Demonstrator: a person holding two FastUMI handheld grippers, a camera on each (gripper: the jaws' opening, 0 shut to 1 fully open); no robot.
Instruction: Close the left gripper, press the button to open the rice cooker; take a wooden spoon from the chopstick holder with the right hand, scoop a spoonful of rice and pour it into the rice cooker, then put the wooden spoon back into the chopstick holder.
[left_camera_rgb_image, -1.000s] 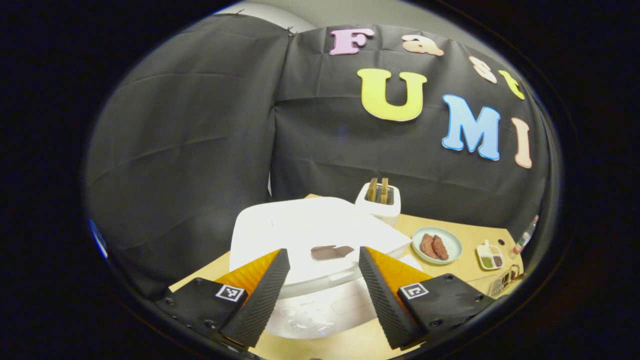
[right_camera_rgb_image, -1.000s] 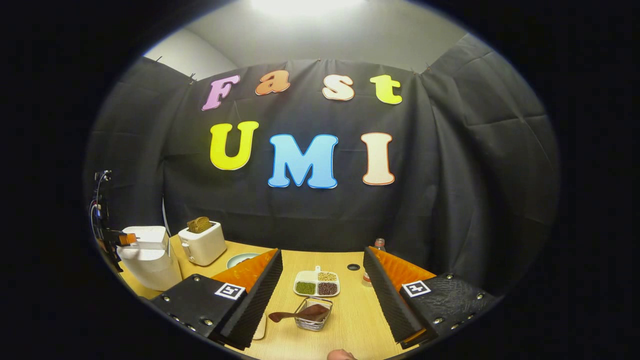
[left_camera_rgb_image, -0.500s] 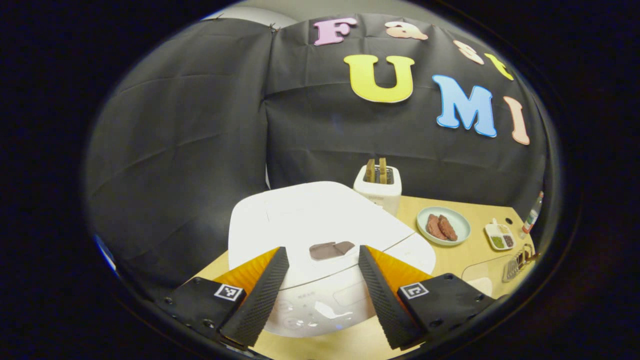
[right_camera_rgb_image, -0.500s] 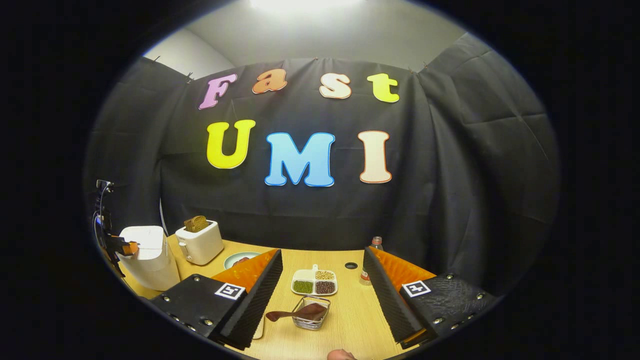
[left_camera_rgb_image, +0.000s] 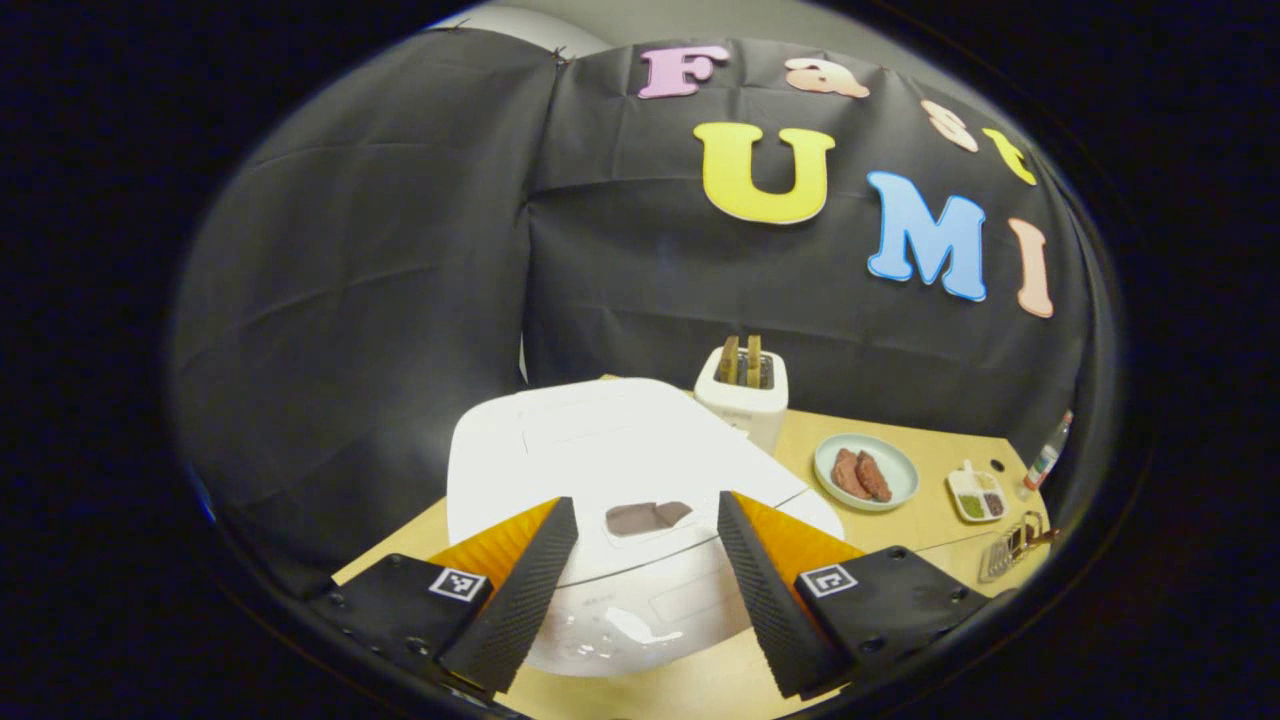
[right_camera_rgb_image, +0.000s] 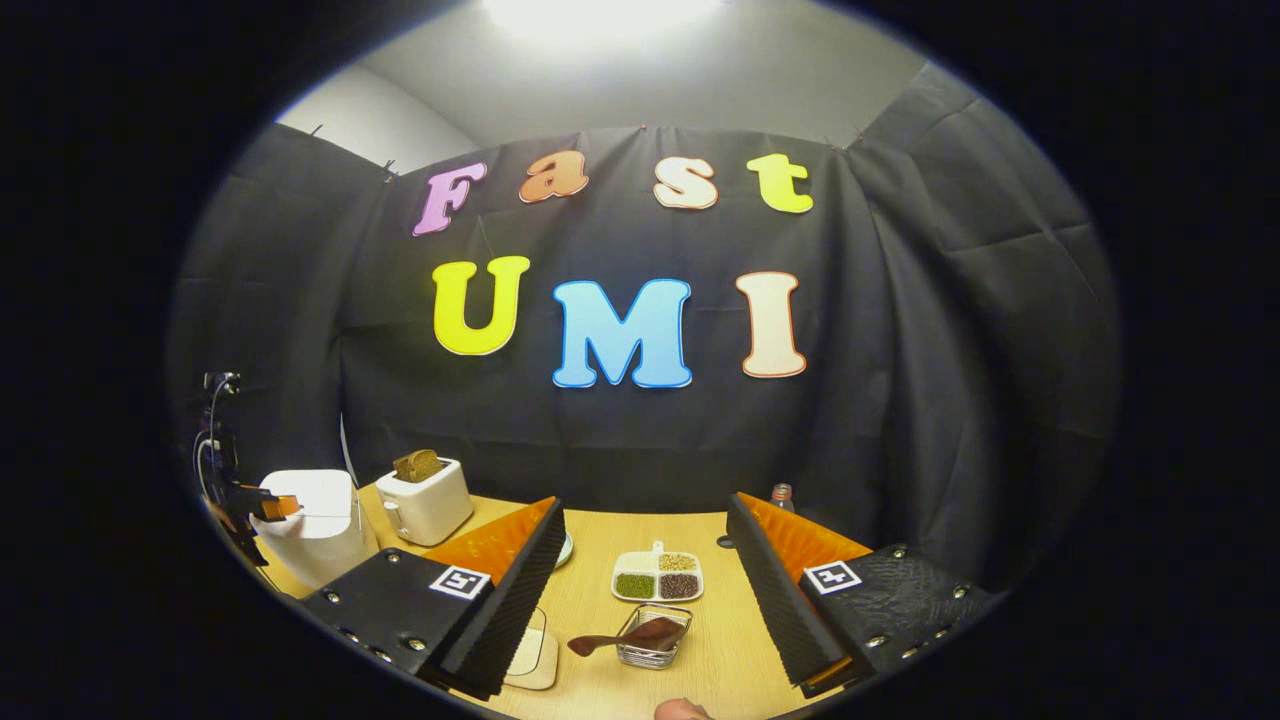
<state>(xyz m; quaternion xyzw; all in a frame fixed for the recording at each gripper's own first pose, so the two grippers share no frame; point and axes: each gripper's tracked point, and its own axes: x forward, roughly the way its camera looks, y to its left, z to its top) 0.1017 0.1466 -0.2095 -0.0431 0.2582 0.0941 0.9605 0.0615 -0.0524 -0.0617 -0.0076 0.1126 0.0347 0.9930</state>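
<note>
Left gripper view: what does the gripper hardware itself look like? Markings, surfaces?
The left gripper has two wedge-shaped fingers with ribbed inner faces, spread apart. Each sits on a black block fixed with screws and bearing a square black-and-white tag. The right gripper is built the same way, with a tag on each block.

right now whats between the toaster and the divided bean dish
A plate with two brown meat pieces sits between the toaster and divided dish, in the left gripper view.

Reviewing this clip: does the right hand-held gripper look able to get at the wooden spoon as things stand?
Probably yes. The right hand-held gripper is open, and the wooden spoon lies across the wire chopstick holder just ahead between its fingers, handle sticking out to the side, with nothing over it. The compartment dish sits behind.
</note>
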